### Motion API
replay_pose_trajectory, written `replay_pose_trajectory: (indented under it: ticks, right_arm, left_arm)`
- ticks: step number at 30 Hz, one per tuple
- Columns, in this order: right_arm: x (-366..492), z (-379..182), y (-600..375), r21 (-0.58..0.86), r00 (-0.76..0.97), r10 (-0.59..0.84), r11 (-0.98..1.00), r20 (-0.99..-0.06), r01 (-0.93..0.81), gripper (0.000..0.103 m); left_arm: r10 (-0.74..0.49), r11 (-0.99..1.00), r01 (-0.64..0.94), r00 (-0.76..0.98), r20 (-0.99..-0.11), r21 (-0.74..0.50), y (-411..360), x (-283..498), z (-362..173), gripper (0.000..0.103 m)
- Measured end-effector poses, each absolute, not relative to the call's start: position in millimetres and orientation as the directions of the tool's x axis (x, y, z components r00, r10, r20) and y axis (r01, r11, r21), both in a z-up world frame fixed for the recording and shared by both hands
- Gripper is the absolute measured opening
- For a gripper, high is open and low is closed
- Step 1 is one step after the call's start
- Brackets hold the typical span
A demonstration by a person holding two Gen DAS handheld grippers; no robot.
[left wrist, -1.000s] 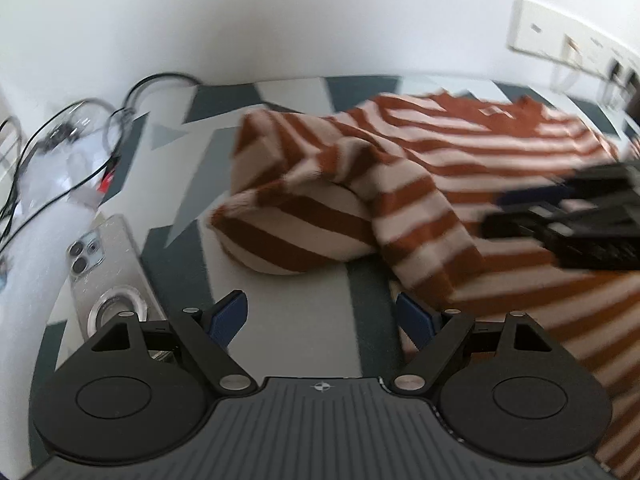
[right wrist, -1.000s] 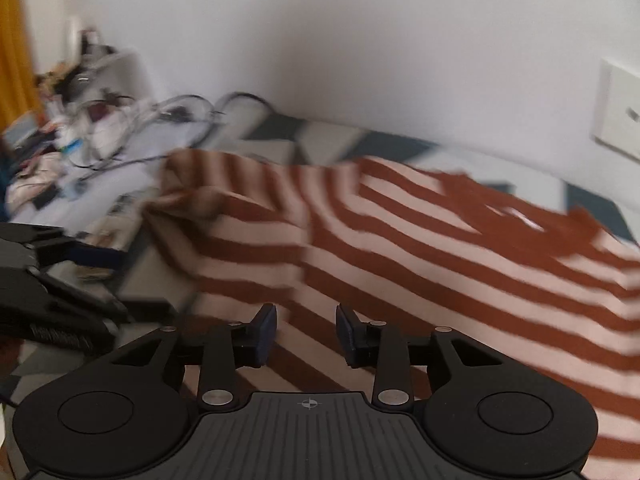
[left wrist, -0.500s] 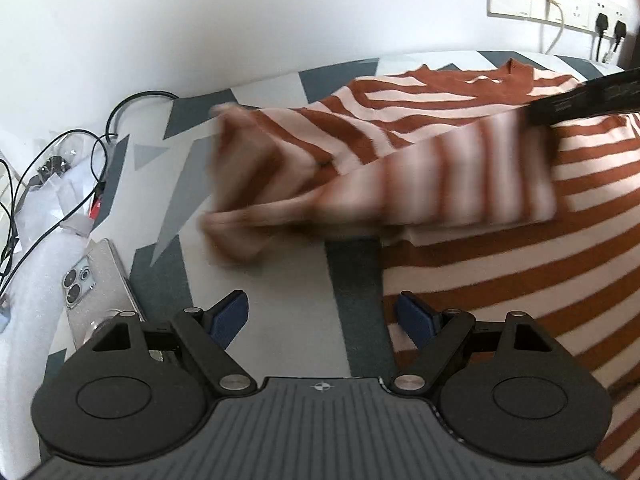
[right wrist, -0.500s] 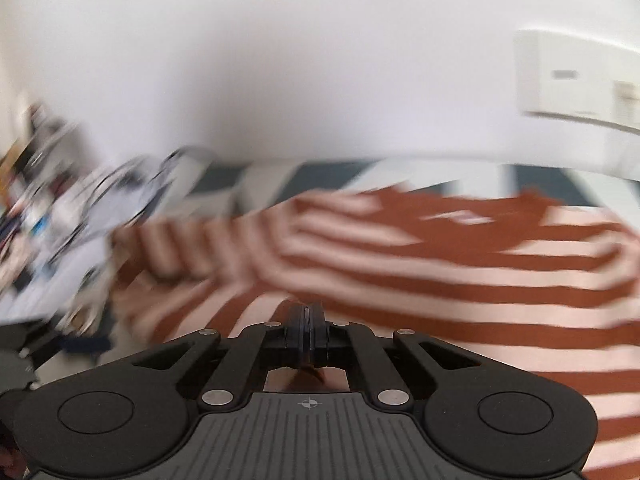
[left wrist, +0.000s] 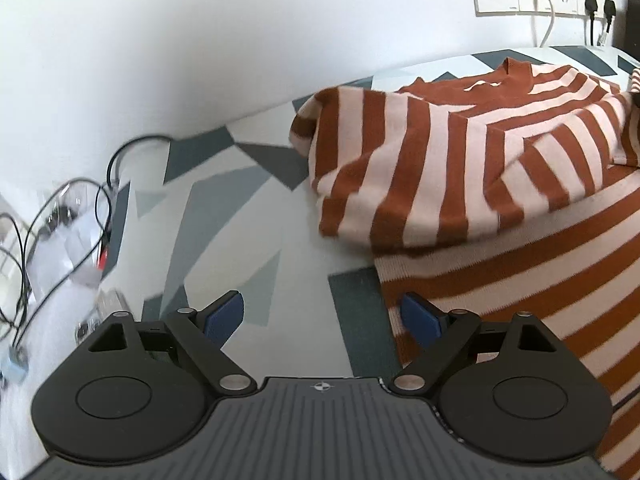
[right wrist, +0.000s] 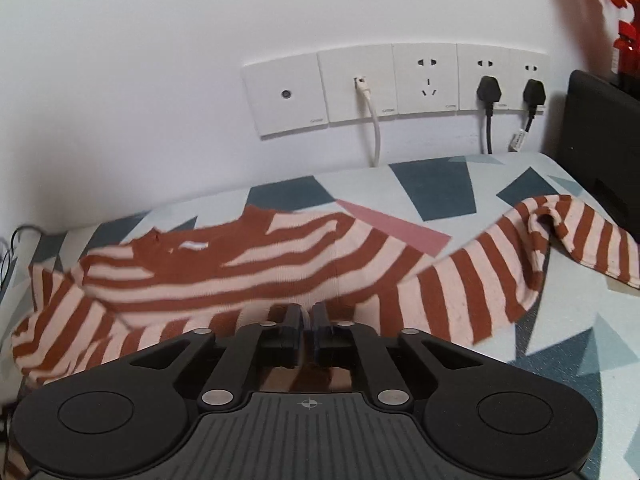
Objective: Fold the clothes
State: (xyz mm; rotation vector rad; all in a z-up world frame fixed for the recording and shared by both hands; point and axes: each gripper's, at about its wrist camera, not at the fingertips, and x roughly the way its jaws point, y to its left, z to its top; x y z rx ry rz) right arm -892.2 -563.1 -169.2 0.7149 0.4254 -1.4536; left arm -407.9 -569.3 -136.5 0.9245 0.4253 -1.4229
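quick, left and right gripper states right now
Left gripper: open, jaws opening wider, nothing between them.
Right gripper: nearly shut on the striped sweater, a fold of fabric between the jaws, which are easing open.

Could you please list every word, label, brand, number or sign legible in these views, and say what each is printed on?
No text can be read.
White wall socket plates: a small grey brand mark sits at each lower corner, too small to read.
White tag on a black plug cable: its print is too small to read.
Rust-and-cream striped knit sweater: the white neck label is blurred.
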Motion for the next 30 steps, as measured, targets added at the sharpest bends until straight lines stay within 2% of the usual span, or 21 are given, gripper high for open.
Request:
replay_pose_trajectory:
  ticks: [2,4,6,8,13,14,16,19,24,26,30]
  right_arm:
    - [-888,-171,-557,0.138,0.086,-0.736,-0.01,-0.672,0.99,0.018]
    - [-887,-172,-549,0.13,0.093,-0.725,0.005,-0.682,0.991,0.019]
    - [-888,-176,-545,0.16,0.129,-0.705,0.022,-0.697,0.987,0.022]
    - [-885,-182,-543,0.159,0.134,-0.687,0.027,-0.715,0.987,0.028]
    - [-881,-196,-554,0.23,0.172,-0.664,0.0,-0.728,0.973,0.034]
    - [-880,-197,-557,0.239,0.176,-0.671,-0.001,-0.72,0.971,0.028]
    - [-882,-195,-569,0.258,0.192,-0.672,0.001,-0.715,0.966,0.004]
    - [-903,-169,-581,0.313,0.175,-0.759,-0.04,-0.627,0.949,0.003]
    - [-957,-108,-577,0.342,-0.027,-0.899,-0.194,-0.437,0.919,0.003]
    - [-972,-104,-578,0.351,-0.024,-0.894,-0.2,-0.448,0.915,0.004]
    - [-980,-127,-583,0.34,0.019,-0.834,-0.205,-0.552,0.918,0.004]
  left_arm:
    - [-0.658,-0.104,0.952,0.152,-0.738,0.289,-574,-410,-137,0.088]
    - [-0.665,-0.1,0.951,0.155,-0.73,0.293,-579,-412,-138,0.088]
    - [-0.672,-0.094,0.95,0.16,-0.723,0.298,-584,-413,-139,0.088]
    - [-0.677,-0.084,0.95,0.167,-0.717,0.3,-588,-413,-139,0.088]
    - [-0.691,-0.076,0.943,0.184,-0.699,0.324,-592,-415,-140,0.088]
    - [-0.694,-0.079,0.94,0.186,-0.696,0.331,-592,-416,-141,0.088]
    - [-0.697,-0.085,0.933,0.194,-0.69,0.349,-594,-419,-141,0.088]
    - [-0.7,-0.099,0.924,0.199,-0.686,0.37,-596,-422,-141,0.088]
    - [-0.701,-0.102,0.936,0.172,-0.692,0.336,-602,-427,-139,0.088]
    - [-0.703,-0.091,0.933,0.187,-0.686,0.348,-604,-431,-140,0.088]
    - [-0.717,-0.098,0.919,0.2,-0.668,0.381,-606,-438,-141,0.088]
